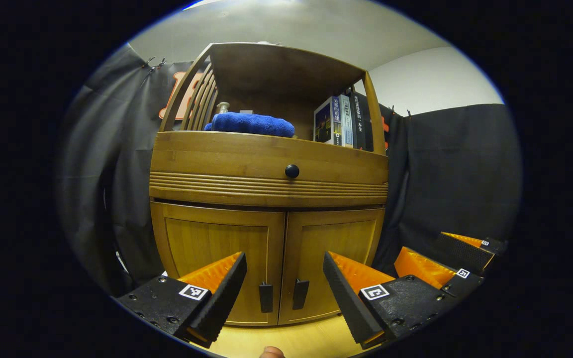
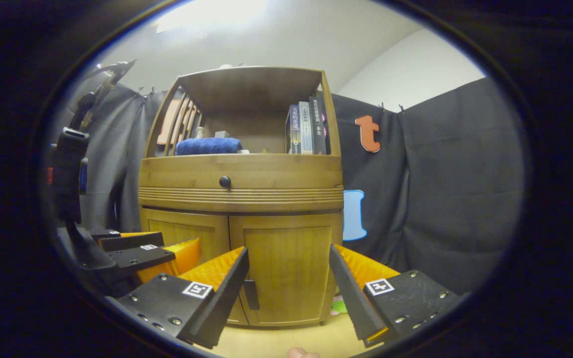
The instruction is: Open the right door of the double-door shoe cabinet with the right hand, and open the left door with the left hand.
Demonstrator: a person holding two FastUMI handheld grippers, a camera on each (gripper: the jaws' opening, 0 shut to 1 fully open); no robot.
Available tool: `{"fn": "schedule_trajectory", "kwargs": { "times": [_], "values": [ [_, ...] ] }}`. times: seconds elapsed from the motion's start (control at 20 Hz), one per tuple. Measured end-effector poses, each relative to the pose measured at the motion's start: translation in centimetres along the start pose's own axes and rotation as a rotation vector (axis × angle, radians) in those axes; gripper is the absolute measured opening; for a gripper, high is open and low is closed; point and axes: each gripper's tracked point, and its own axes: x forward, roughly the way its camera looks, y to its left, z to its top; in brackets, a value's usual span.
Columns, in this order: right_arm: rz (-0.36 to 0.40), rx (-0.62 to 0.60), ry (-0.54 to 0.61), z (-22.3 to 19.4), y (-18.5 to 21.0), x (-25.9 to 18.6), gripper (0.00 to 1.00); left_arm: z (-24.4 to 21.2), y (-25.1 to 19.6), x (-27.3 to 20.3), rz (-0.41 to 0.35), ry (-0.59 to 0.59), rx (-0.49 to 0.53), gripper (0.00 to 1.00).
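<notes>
The left gripper is spread wide with nothing between its fingers, aimed at the wooden shoe cabinet straight ahead. The left door and right door are both closed, their two dark handles side by side between the fingers. The right gripper is likewise spread and empty, facing the right door, apart from it.

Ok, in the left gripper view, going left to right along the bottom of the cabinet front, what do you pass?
Left gripper's own left finger → left door handle → right door handle → its own right finger → the right gripper, farther off at the cabinet's right side. Both doors are shut.
</notes>
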Motion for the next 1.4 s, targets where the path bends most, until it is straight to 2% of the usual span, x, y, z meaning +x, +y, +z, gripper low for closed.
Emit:
{"fn": "schedule_trajectory", "kwargs": {
  "times": [0.05,0.1,0.2,0.25,0.4,0.55,0.6,0.65,0.75,0.9,1.1,1.15,1.2,1.3,1.4],
  "values": [
    [-0.001,-0.003,0.002,-0.1,0.0,0.0,0.93,0.1,0.0,0.0,-0.001,-0.003,-0.003,0.95],
    [-0.001,-0.005,0.003,-0.1,0.1,0.0,0.96,0.1,0.0,0.1,0.0,-0.004,-0.006,0.96],
    [-0.001,-0.006,0.001,0.0,0.2,-0.1,0.94,0.3,0.3,0.1,0.005,-0.01,-0.008,0.96],
    [-0.002,-0.008,-0.001,0.0,0.1,-0.2,0.96,0.3,0.4,0.0,0.01,-0.012,-0.008,0.96],
    [-0.004,-0.014,-0.002,-0.1,0.1,-0.1,0.94,0.4,1.1,0.2,0.02,-0.012,-0.013,0.96],
    [-0.002,-0.015,0.005,-0.4,0.4,0.2,0.94,0.4,1.6,0.2,0.028,-0.015,-0.019,0.96],
    [0.0,-0.014,0.007,-0.5,0.6,0.3,0.96,0.5,1.9,0.2,0.032,-0.019,-0.019,0.96],
    [0.001,-0.014,0.009,-0.7,0.8,0.5,0.94,0.6,2.2,0.2,0.036,-0.021,-0.019,0.96],
    [0.002,-0.009,0.014,-1.4,0.9,0.9,0.96,0.8,2.8,0.3,0.043,-0.027,-0.019,0.96],
    [0.009,0.003,0.044,-3.4,1.8,2.2,0.94,1.1,4.4,0.3,0.067,-0.029,-0.014,0.96],
    [0.038,0.032,0.108,-7.5,3.3,4.4,0.94,1.1,8.1,-0.7,0.148,-0.028,0.011,0.96],
    [0.048,0.044,0.126,-8.6,3.9,5.1,0.96,1.2,9.5,-1.1,0.176,-0.026,0.018,0.95],
    [0.059,0.055,0.145,-9.6,4.5,5.9,0.94,1.3,11.0,-1.7,0.21,-0.028,0.023,0.92],
    [0.08,0.059,0.176,-11.7,5.9,7.4,0.93,1.5,13.9,-2.7,0.276,-0.034,0.024,0.95],
    [0.102,0.034,0.206,-13.7,7.3,8.7,0.93,1.5,16.7,-3.8,0.343,-0.03,0.024,0.92]
  ]
}}
